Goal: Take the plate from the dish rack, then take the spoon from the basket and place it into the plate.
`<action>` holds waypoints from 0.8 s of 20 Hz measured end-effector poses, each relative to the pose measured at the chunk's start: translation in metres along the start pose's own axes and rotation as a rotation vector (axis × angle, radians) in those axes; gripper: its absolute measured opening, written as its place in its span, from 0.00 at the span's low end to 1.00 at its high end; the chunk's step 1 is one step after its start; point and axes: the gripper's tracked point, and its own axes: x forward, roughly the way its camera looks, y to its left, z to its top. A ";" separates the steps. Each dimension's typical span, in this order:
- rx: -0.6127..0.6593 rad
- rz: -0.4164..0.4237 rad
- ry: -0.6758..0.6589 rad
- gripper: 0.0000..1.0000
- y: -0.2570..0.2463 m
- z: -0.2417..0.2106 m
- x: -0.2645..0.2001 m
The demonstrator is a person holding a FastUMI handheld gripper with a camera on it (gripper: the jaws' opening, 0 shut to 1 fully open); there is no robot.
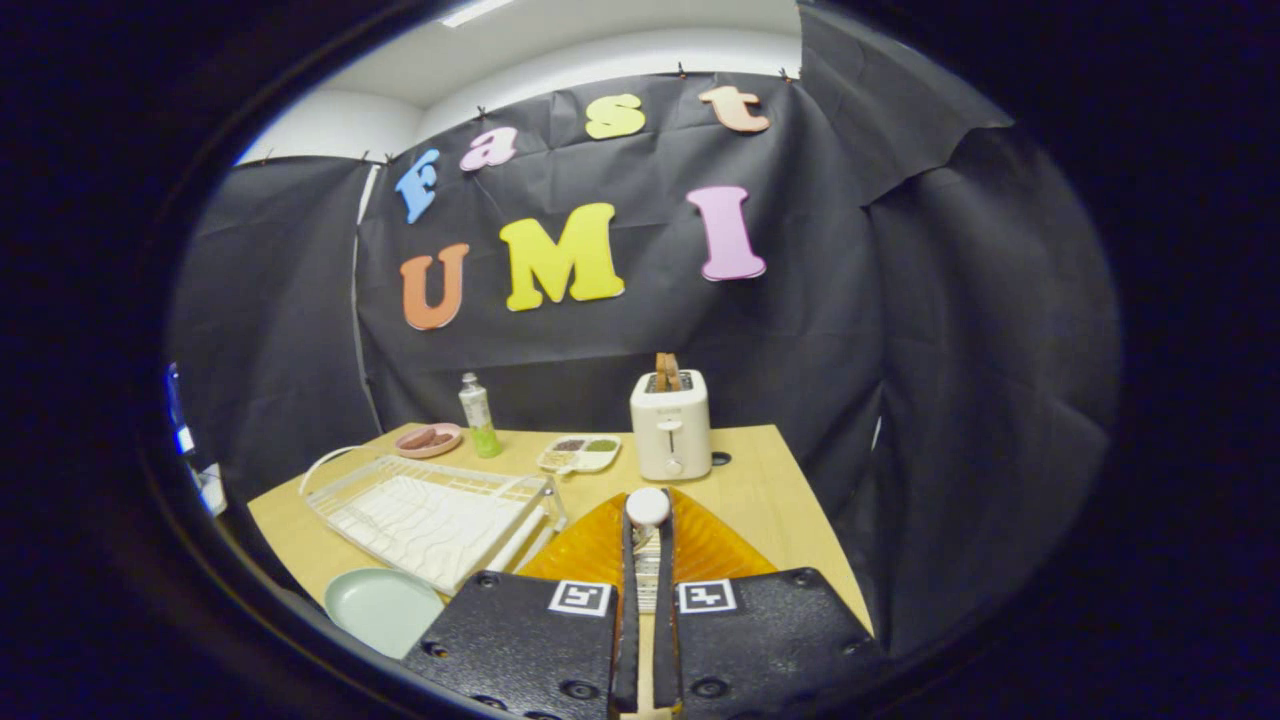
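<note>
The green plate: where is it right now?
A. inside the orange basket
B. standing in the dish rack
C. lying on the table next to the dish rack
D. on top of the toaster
C: the green plate lies flat on the wooden table, beside the white dish rack and just left of the gripper, whose fingers pinch a white spoon.

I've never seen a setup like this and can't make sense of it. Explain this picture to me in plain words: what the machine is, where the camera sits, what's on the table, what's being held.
There is no robot arm. A person carries a hand-held gripper, and the camera rides on it, looking forward along its two black fingers. The fingers are closed on a white spoon, above an orange basket. On the wooden table sit a white dish rack, a pale green plate beside it, a toaster, a green bottle, a pink dish and a divided tray.
</note>
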 end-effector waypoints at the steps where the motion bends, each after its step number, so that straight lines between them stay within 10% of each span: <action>1: -0.002 0.032 0.015 0.11 0.010 -0.001 -0.006; 16: -0.142 0.464 0.269 0.11 0.199 -0.067 -0.056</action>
